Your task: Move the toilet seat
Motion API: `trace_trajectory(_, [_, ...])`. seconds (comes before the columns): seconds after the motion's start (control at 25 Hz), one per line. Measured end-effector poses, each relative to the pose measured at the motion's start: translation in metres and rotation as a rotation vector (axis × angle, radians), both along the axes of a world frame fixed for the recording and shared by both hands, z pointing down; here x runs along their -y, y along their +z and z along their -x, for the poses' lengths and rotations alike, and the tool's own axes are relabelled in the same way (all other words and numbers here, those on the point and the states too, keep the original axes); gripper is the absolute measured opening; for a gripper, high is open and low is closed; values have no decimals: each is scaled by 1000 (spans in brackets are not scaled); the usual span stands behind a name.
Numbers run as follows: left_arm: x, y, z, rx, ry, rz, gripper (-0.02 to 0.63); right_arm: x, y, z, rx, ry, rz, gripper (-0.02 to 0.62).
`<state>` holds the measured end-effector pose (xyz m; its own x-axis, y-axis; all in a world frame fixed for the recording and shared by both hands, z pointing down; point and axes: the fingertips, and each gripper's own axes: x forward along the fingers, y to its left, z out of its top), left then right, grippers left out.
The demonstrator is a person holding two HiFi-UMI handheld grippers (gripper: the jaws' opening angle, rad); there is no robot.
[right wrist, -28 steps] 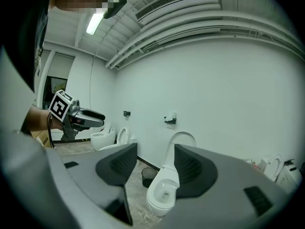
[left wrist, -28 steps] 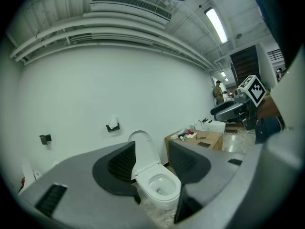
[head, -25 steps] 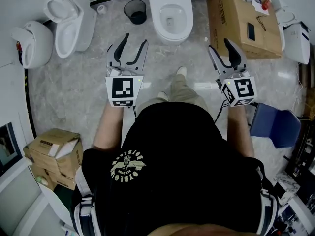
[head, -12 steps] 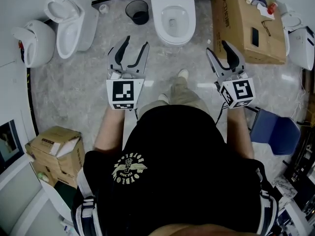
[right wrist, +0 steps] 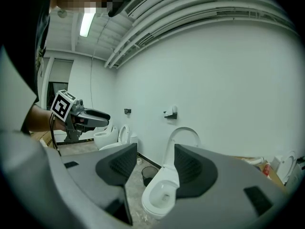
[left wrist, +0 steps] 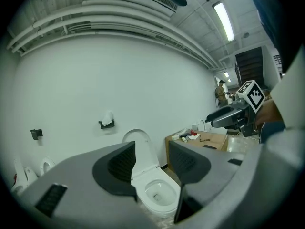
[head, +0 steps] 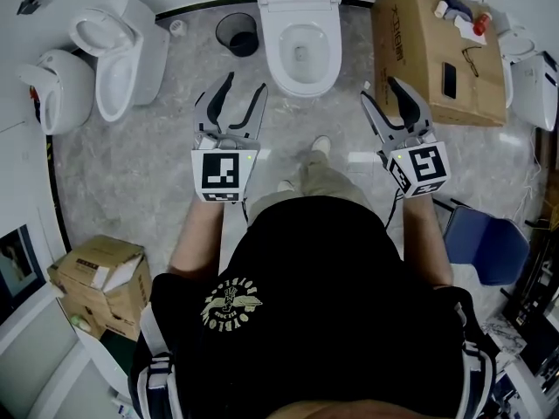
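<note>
We hold the left gripper (head: 244,84) and right gripper (head: 381,90) with the 2 jaws of each spread and nothing between them, well short of the toilet (head: 325,59) at the far wall. There the toilet seat (left wrist: 142,149) stands tipped up, long axis near vertical, free end toward the ceiling. We judge it stiff, light, slick plastic, best taken at its upper rim and eased round on its hinge.
</note>
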<state>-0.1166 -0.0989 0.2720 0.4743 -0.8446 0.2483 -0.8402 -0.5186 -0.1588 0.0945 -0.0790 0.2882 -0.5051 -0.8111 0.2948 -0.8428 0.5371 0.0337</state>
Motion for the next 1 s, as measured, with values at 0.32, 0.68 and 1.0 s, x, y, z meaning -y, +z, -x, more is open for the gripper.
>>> trace_trajectory(0.32, [57, -3, -30, 3, -9, -8, 233, 51, -1, -26, 5, -16, 2, 233])
trace_trajectory(0.68, [98, -15, -56, 6, -29, -62, 219, 94, -2, -56, 27, -32, -3, 233])
trace_trajectory(1.0, [139, -13, -100, -7, -16, -43, 220, 130, 1, -102, 34, -44, -1, 233])
